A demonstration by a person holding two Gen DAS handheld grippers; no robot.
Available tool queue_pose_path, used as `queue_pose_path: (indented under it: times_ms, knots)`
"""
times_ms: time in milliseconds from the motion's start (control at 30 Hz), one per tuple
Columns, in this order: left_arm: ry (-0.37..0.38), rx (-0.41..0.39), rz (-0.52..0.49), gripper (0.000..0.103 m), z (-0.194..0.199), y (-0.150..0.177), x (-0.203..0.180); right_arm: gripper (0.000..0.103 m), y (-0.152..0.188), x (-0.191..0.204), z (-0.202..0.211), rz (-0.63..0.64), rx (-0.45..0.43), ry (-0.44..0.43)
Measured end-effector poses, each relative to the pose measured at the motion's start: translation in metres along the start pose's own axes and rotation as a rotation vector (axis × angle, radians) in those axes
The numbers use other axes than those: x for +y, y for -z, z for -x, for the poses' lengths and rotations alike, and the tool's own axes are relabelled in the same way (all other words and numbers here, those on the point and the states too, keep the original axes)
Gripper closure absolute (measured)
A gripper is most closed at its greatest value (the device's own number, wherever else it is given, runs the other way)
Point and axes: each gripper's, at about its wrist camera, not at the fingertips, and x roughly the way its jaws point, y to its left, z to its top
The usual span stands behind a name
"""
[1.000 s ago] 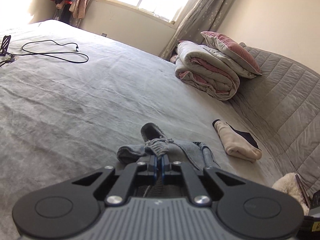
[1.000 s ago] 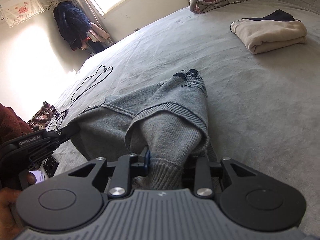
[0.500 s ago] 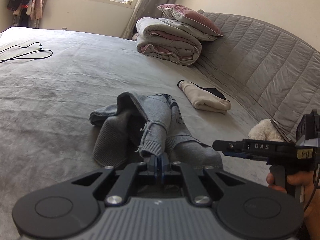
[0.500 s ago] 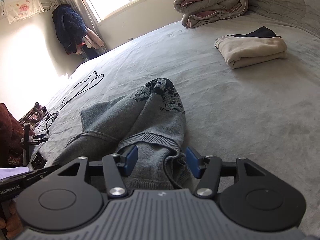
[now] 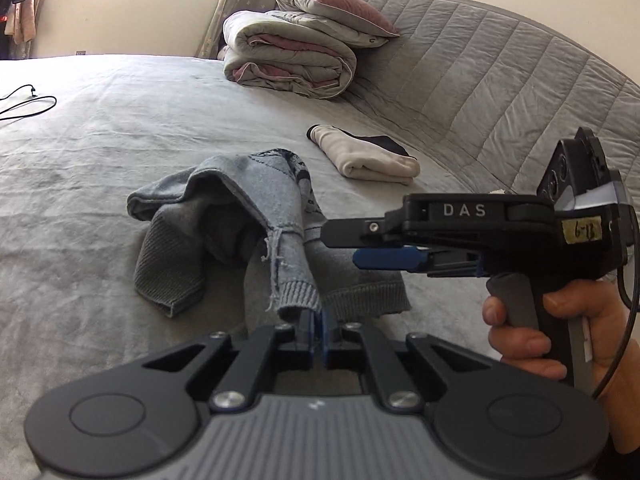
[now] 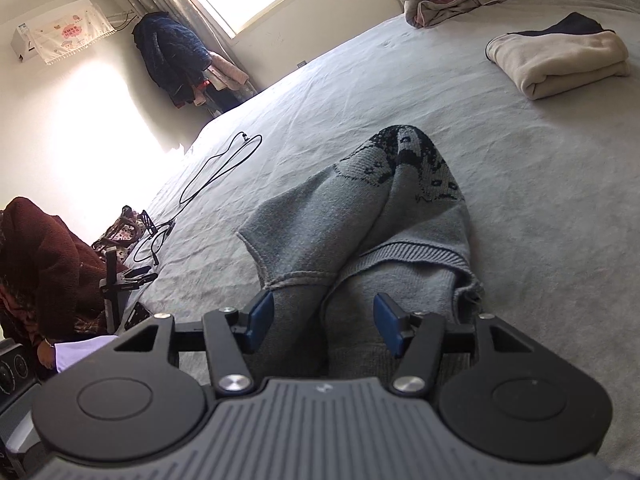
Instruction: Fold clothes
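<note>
Pinching a ribbed, frayed edge of the grey sweater (image 5: 248,216), the left gripper (image 5: 316,326) has its blue pads pressed together low in the middle of the left wrist view. From that edge the sweater runs up to a bunched heap on the bed (image 5: 100,128), a dark knitted pattern showing at its top. At the right of this view a hand (image 5: 560,332) grips the handle of the right gripper (image 5: 360,246), seen side-on, its tip over the sweater's lower right part.

In the right wrist view the right gripper (image 6: 322,324) has its jaws spread, having just been opening; the sweater (image 6: 360,220) lies between the pads (image 6: 260,316) but they do not press on it. The cloth fills the lower middle of that frame and rises to the patterned fold near the centre.

A folded cream garment (image 5: 368,158) with a dark edge lies apart from the sweater, right of centre in the left view and at upper right in the right view. A rolled quilt (image 5: 288,56) with a pillow (image 5: 328,8) on top sits at the top, beside the padded headboard (image 5: 500,72). A black cable (image 6: 216,176) trails over the bed at left of centre in the right view.
</note>
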Motion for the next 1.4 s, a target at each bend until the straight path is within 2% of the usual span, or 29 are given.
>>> queue_pose_path:
  times_ms: [267,333,400,433,500,600,733,967,1033,1200,1400]
  knots:
    - [-0.005,0.008,0.001,0.100,-0.003,-0.001,0.002,0.044,0.001,0.019,-0.029,-0.045,0.055,-0.061]
    - [-0.020,0.009,0.005,0.100,-0.003,-0.001,0.005,0.057,0.003,0.022,-0.036,-0.037,0.073,-0.053]
    - [-0.037,0.009,0.005,0.099,-0.003,-0.001,0.008,0.084,0.005,0.024,-0.042,-0.034,0.089,-0.042]
    - [-0.043,0.009,0.012,0.099,-0.003,-0.001,0.010,0.089,0.007,0.024,-0.046,-0.033,0.097,-0.037]
    - [-0.041,0.006,0.038,0.099,-0.001,-0.002,0.017,0.092,0.008,0.024,-0.049,-0.038,0.103,-0.023]
    - [-0.059,-0.004,0.064,0.090,0.000,-0.006,0.027,0.093,0.003,0.016,-0.049,-0.044,0.082,0.019]
    - [-0.097,-0.016,0.102,0.070,0.001,-0.010,0.039,0.094,-0.004,0.002,-0.044,-0.077,0.038,0.073]
    - [-0.170,-0.016,0.153,0.054,-0.006,-0.021,0.055,0.094,-0.006,-0.004,-0.035,-0.097,0.003,0.090]
    - [-0.187,-0.016,0.172,0.046,-0.011,-0.025,0.059,0.094,-0.006,-0.004,-0.035,-0.099,0.001,0.091]
    - [-0.232,-0.001,0.244,0.043,-0.027,-0.034,0.070,0.094,-0.009,-0.003,-0.035,-0.105,-0.005,0.094]
    - [-0.249,-0.011,0.286,0.038,-0.051,-0.047,0.075,0.094,-0.011,-0.007,-0.032,-0.105,-0.010,0.103]
